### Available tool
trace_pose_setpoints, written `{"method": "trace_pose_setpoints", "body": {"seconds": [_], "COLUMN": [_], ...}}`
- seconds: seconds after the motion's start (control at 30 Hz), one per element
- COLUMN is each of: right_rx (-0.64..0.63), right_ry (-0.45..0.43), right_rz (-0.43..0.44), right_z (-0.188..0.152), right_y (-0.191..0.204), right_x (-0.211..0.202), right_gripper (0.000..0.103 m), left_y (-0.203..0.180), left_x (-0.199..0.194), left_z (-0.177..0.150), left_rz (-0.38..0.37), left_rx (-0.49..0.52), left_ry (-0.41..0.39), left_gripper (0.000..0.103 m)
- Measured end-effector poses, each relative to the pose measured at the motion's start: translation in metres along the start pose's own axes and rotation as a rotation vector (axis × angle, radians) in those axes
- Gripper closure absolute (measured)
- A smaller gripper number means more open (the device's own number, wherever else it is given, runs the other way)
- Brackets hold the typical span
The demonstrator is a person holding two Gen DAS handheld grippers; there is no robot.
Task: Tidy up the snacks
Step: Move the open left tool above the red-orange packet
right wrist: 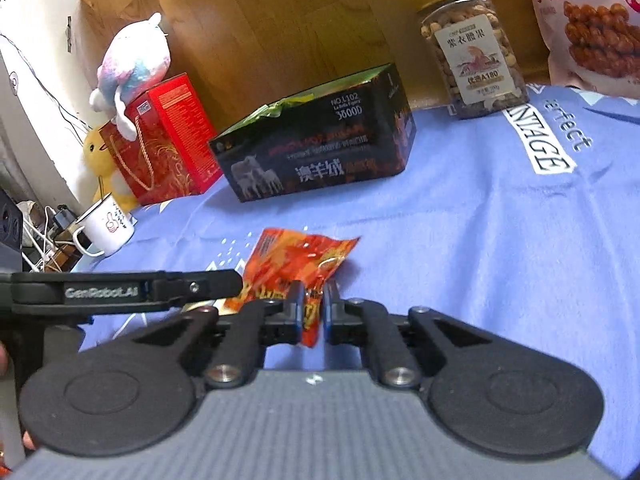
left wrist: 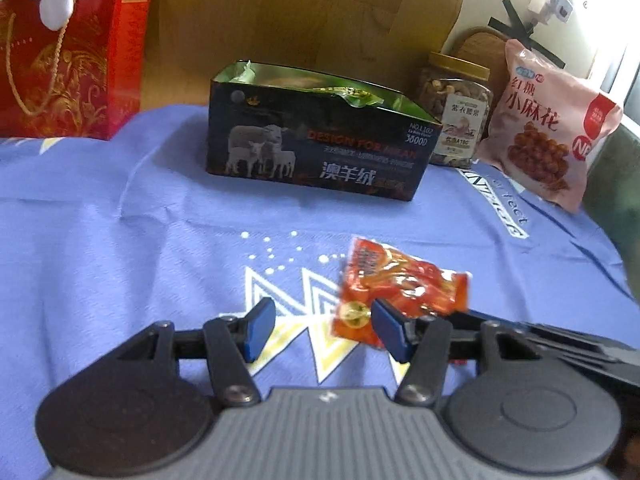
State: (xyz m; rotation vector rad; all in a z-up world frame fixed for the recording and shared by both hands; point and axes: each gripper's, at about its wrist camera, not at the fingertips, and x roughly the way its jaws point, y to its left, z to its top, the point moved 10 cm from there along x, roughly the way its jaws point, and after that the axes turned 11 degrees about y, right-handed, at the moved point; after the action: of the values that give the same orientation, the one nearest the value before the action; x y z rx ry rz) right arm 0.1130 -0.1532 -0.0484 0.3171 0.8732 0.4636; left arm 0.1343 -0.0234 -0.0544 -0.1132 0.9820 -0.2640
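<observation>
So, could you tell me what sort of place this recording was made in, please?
Most likely a home room, not a lab: plush toys sit on a red gift bag, a printed blue cloth serves as table cover, and a nut jar and snack bag stand against wooden panelling.

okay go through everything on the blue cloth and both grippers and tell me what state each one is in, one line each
Right gripper: jaws shut on the orange snack packet.
Left gripper: jaws open, nothing between them.
Orange snack packet: sealed, near edge pinched, the rest lying on the blue cloth.
Dark sheep box: top open, standing flat.
Nut jar: upright, gold lid on, full.
Pink snack bag: sealed, propped upright.
Red gift box: upright.
White mug: upright.
</observation>
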Motion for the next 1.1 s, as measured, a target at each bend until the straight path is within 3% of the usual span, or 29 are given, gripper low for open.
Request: {"method": "trace_pose_setpoints", "body": {"seconds": [0.33,0.47,0.6,0.73,1.1], "right_rx": [0.034,0.080,0.106,0.107,0.111], "right_ry": [-0.031,-0.043,-0.047,-0.052,-0.068], "right_rz": [0.029,0.020,0.040,0.046,0.046], "right_z": [-0.020,-0.018,-0.019,-0.020,-0.021], "right_y": [0.003,-0.005,-0.007,-0.007,-0.005], "right_x": [-0.019,-0.019,-0.020,-0.021,-0.023], "right_gripper": [0.092,0.087,0.086,0.084,0.077], "left_y": [-0.003,-0.002,-0.004,-0.005,-0.007], "left_x": [-0.002,-0.002,-0.001,0.001,0.003], "left_z": [-0.005,-0.004,-0.005,-0.006,-0.009], "left_rz": [0.062,0.064,0.078,0.089,0.127], "left_rx": [0.028,0.033,0.048,0.067,0.110], "left_ry": [-0.007,-0.010,-0.016,-0.022,-0.056], "left_gripper": [0.043,0.042,0.039,0.027,0.022]}}
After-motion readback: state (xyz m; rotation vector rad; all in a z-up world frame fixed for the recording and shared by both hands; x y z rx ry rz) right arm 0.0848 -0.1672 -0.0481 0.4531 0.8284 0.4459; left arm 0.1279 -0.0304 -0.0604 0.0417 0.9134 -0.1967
